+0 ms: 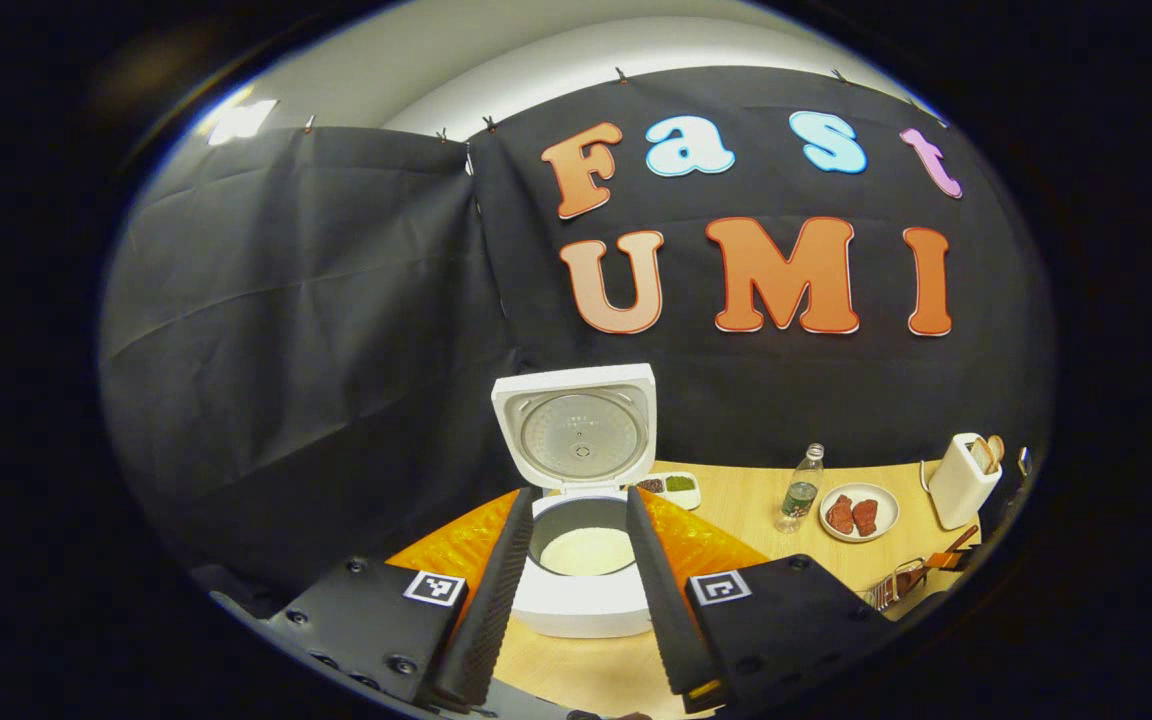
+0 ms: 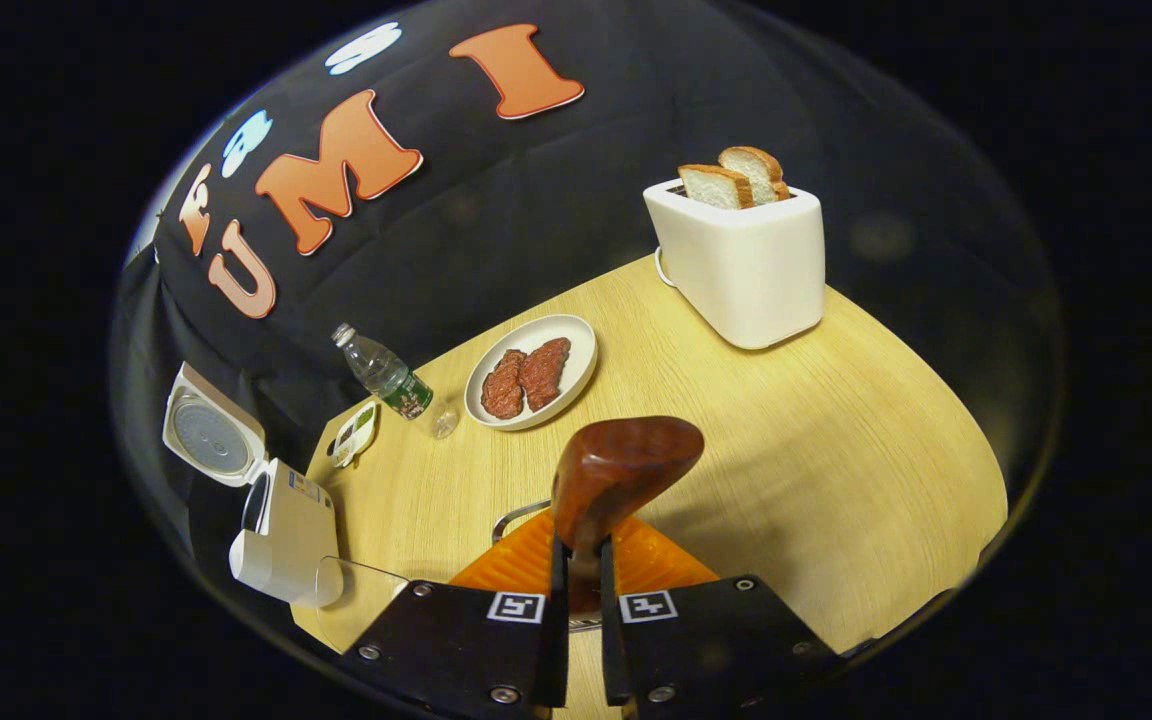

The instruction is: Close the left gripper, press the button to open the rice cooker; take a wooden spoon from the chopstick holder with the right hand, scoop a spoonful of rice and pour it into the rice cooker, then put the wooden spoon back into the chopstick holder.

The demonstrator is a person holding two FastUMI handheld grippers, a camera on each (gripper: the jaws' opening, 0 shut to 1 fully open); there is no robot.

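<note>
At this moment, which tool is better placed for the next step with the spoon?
The right tool: it is shut on the wooden spoon, bowl pointing forward over the table. The left tool is open, holding nothing, facing the rice cooker, whose lid already stands up.

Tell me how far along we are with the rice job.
Done: rice cooker lid is up, white rice visible in the pot. In hand: right tongs grip the wooden spoon, bowl empty-looking. Left: unclear whether scooping has happened; the spoon must return to its holder.

black cloth wall (image 1: pixel 316 300) behind a light wooden table (image 2: pixel 836 420).
</note>
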